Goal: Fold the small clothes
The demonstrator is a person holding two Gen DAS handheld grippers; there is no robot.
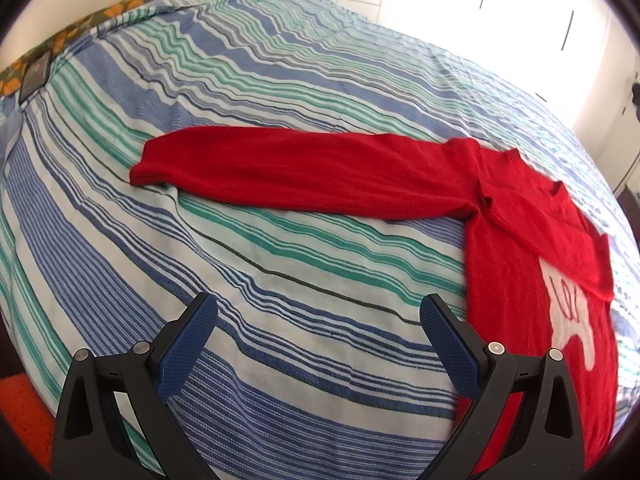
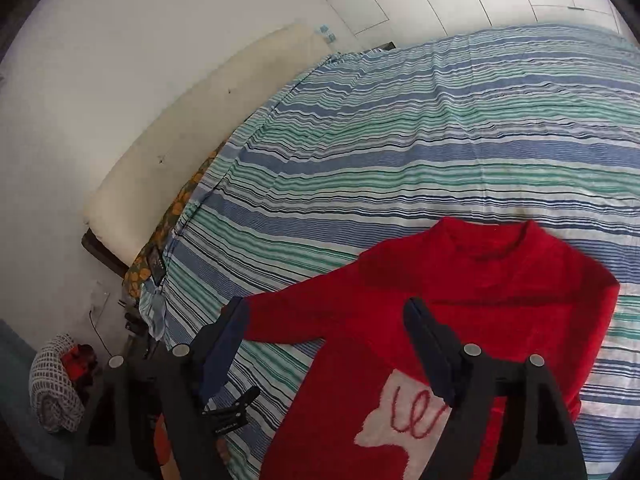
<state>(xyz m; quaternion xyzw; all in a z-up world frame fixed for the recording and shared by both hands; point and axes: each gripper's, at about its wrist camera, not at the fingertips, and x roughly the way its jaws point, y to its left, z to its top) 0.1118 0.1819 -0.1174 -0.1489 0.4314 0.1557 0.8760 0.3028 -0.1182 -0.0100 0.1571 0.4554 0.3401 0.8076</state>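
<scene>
Sweater [image 2: 460,320], red, flat on striped bedspread [image 1: 280,80], neck toward far side, white patch with red squiggle on front. Left sleeve [image 1: 296,172] stretched straight out to left across bedspread; right sleeve folded over body. Left gripper [image 1: 318,320] above bare bedspread just left of sweater body, jaws wide, nothing between. Right gripper [image 2: 326,318] above sweater near left armpit, jaws wide, holding nothing. Cream headboard [image 2: 192,120] against wall at left; checked cloth bundle [image 2: 54,384] on floor below.
</scene>
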